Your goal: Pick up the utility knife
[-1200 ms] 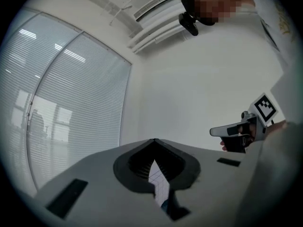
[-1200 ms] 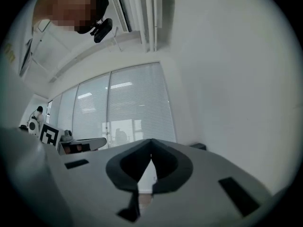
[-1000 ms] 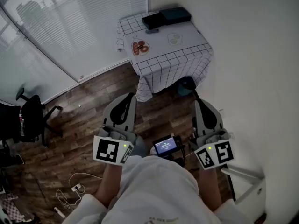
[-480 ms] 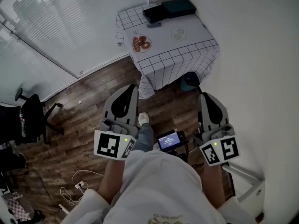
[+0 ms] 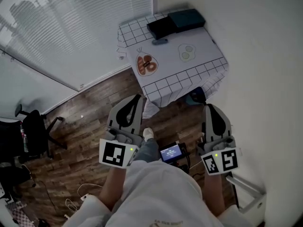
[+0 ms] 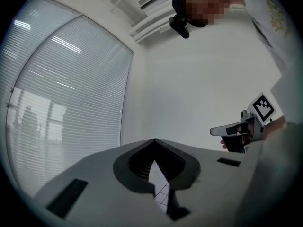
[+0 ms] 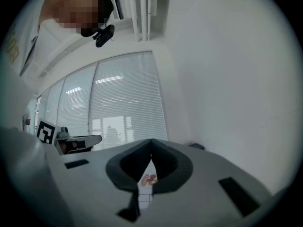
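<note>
A small table with a white checked cloth [image 5: 189,72] stands in the corner ahead. On it lie a short dark grey bar-shaped thing [image 5: 160,41], perhaps the utility knife, and a red-brown plate [image 5: 147,64] with a small dark item on it. My left gripper [image 5: 140,97] and right gripper [image 5: 209,106] are held level above the wooden floor, short of the table, both shut and empty. The left gripper's [image 6: 155,141] jaws meet at the tip, with checked cloth showing through the gap. The right gripper's [image 7: 151,140] jaws also meet, and the plate [image 7: 149,179] shows below them.
Two black boxes [image 5: 175,21] lie at the table's far edge, a pale green mat [image 5: 186,52] near its middle. An office chair [image 5: 31,126] stands at left, cables [image 5: 78,201] on the floor. White wall at right, blinds at left. A small screen device [image 5: 171,152] hangs at my waist.
Both grippers have moved forward toward the table, which now lies nearer and lower in the head view. A shoe has come into view between them. The jaws stayed shut.
</note>
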The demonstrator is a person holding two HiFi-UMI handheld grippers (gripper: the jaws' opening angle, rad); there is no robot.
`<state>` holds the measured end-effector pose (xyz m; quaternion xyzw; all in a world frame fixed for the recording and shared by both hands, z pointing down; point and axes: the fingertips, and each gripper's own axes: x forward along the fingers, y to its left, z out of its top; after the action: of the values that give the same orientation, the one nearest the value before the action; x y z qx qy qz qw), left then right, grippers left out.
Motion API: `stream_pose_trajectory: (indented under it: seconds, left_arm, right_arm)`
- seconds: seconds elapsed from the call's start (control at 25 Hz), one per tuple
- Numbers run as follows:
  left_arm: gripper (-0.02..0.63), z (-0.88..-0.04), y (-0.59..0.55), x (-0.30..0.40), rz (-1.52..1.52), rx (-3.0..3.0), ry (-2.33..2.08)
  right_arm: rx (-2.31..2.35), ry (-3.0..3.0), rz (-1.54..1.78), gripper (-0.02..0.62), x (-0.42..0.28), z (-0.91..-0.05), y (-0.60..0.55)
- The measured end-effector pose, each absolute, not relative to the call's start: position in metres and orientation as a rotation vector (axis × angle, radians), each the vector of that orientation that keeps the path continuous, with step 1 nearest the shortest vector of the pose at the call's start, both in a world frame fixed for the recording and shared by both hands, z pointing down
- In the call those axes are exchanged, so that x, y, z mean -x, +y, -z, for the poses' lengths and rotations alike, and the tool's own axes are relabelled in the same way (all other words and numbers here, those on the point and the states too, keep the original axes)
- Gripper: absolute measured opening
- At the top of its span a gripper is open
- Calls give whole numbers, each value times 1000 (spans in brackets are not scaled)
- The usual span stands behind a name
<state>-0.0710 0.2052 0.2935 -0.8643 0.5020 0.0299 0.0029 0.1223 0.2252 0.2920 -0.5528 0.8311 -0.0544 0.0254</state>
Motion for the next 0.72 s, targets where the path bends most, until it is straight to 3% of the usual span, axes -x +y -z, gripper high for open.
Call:
stream_pose_trajectory:
  seconds: [0.72]
  left_arm:
    - [6,-321,90,105,9,2752,1528]
  right_arm:
    - [1781,2632,175,6,-79,-313,114]
